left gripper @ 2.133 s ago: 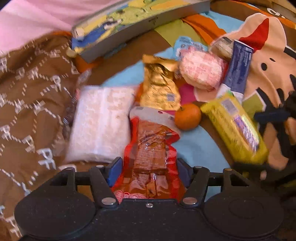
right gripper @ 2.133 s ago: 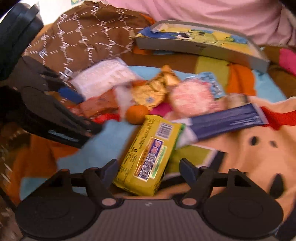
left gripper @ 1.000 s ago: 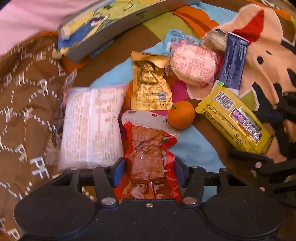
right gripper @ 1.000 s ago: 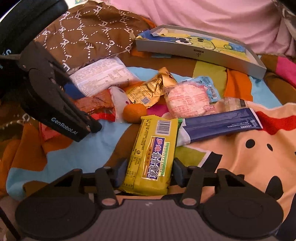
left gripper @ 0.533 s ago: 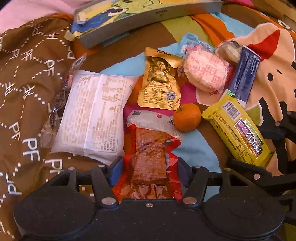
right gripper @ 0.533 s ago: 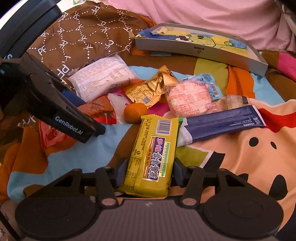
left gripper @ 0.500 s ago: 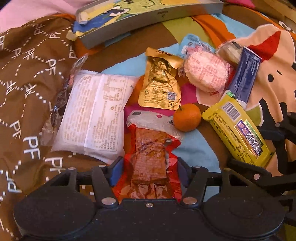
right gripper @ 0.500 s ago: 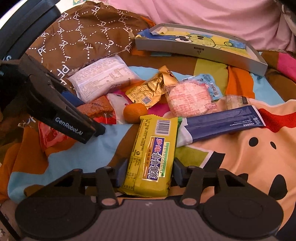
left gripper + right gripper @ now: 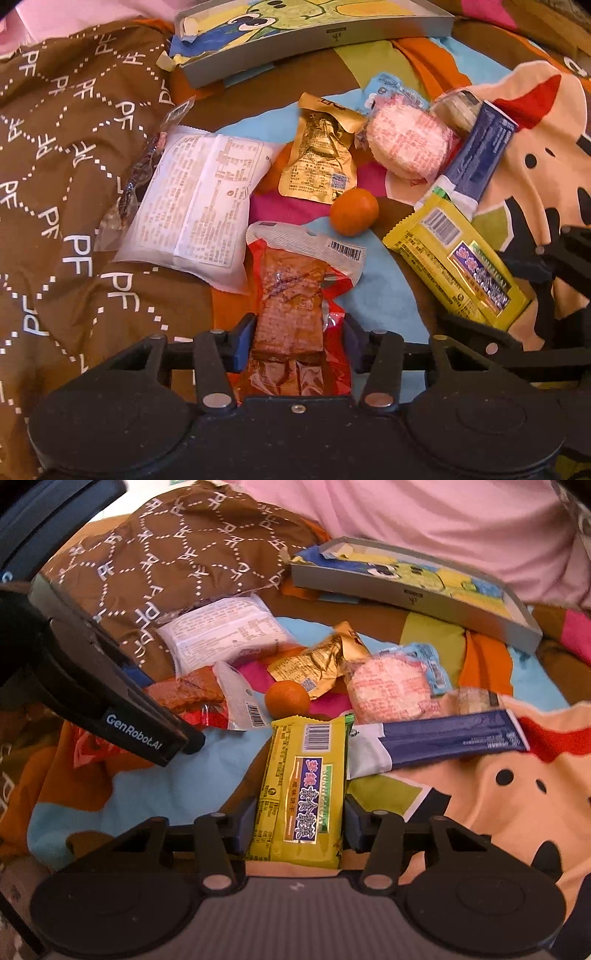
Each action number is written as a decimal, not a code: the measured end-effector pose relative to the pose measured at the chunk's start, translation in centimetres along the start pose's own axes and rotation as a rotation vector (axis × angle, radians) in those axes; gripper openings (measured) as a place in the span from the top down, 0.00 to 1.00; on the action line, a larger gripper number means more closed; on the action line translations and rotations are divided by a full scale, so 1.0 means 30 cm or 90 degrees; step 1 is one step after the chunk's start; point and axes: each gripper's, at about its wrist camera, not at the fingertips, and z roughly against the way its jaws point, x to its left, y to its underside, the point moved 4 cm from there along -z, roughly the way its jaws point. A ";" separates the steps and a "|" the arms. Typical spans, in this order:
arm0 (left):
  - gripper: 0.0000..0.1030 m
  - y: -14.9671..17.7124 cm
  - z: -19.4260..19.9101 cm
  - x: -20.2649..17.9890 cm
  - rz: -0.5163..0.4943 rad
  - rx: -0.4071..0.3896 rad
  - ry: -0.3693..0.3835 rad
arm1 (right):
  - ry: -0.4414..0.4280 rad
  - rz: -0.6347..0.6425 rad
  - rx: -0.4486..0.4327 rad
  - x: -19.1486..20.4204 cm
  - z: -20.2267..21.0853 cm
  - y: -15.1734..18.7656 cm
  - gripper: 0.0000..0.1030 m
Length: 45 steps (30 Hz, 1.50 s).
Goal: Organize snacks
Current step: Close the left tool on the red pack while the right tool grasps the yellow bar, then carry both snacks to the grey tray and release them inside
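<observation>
A shallow grey tray (image 9: 332, 35) with a cartoon-printed floor is lying at the far edge of the patterned blanket (image 9: 388, 295), and no snack is sitting inside it. All snacks are resting on the blanket in front of the tray.

Left to right in the left wrist view: a white packet (image 9: 199, 206) is lying against the brown quilt (image 9: 55, 166); a red packet (image 9: 295, 306) is reaching back between the fingers of the left gripper (image 9: 297, 341), whose 2 blue pads are pressing its sides, clenched on it. Beyond it are lying a gold pouch (image 9: 321, 162), a small orange (image 9: 354, 211), a round pink-white cake (image 9: 406, 146) and a dark blue bar (image 9: 480, 151).

In the right wrist view the right gripper (image 9: 299, 829) is closing on the near end of the yellow biscuit pack (image 9: 303, 794), both pads touching its long edges.

The 2 grippers are working just beside each other, with bare blue blanket between them. The quilt is crowding the left edge; the right side of the blanket is lying open.
</observation>
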 end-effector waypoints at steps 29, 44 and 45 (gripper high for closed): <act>0.52 -0.176 0.197 -0.043 0.069 -0.179 0.028 | 0.210 0.156 -0.145 -0.062 0.092 -0.028 0.52; 0.51 -0.488 0.179 0.035 0.114 -0.223 0.039 | 0.292 0.192 -0.290 -0.152 0.092 -0.169 0.52; 0.51 -0.509 0.170 0.046 0.121 -0.229 0.042 | 0.302 0.204 -0.295 -0.169 0.078 -0.192 0.52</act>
